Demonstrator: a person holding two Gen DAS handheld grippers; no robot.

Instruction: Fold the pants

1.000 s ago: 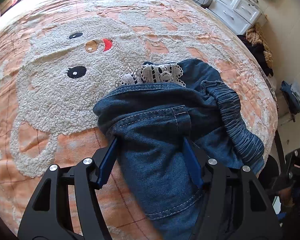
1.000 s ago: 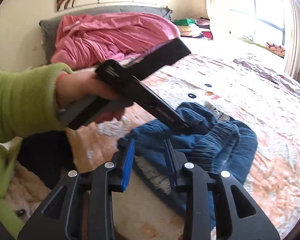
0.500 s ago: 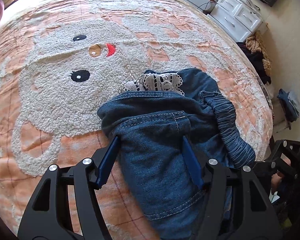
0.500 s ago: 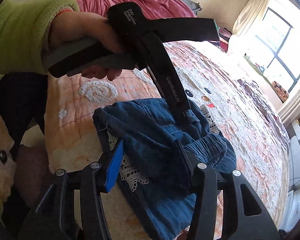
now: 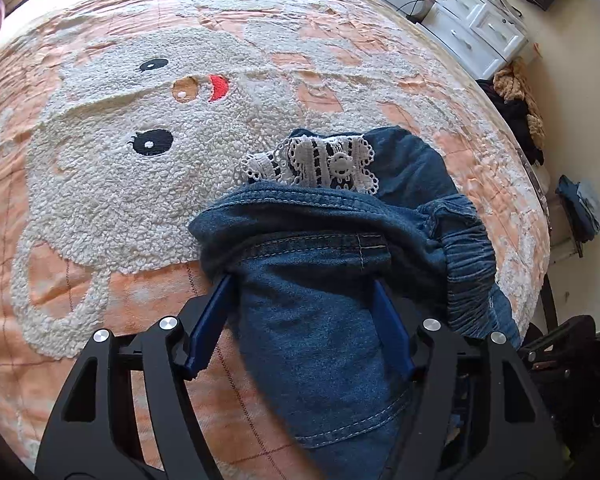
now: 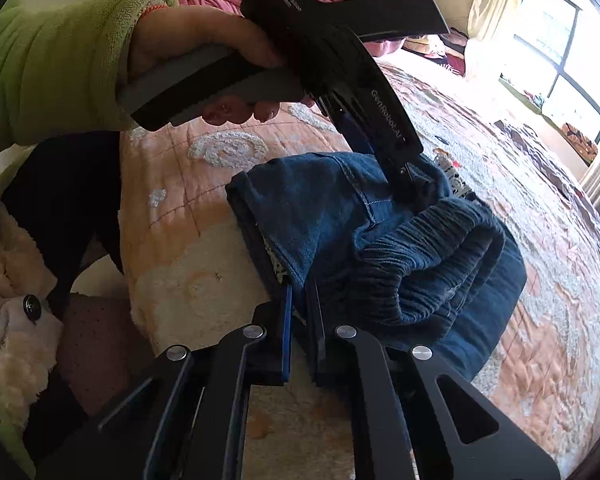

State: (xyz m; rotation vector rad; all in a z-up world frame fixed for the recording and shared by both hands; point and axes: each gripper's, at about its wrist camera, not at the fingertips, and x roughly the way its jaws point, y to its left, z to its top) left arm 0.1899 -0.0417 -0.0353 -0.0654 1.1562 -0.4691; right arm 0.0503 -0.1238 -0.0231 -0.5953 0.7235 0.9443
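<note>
Both grippers on the crumpled blue denim pants
Left gripper jaws, opening, straddle denim at twelve o'clock; right gripper is pinched narrow on its hem.

Dark blue denim pants lie bunched on the bed.

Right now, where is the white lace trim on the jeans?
In the left wrist view, the white lace trim sits at the far edge of the bunched jeans, against the bedspread's fluffy white cartoon face.
</note>
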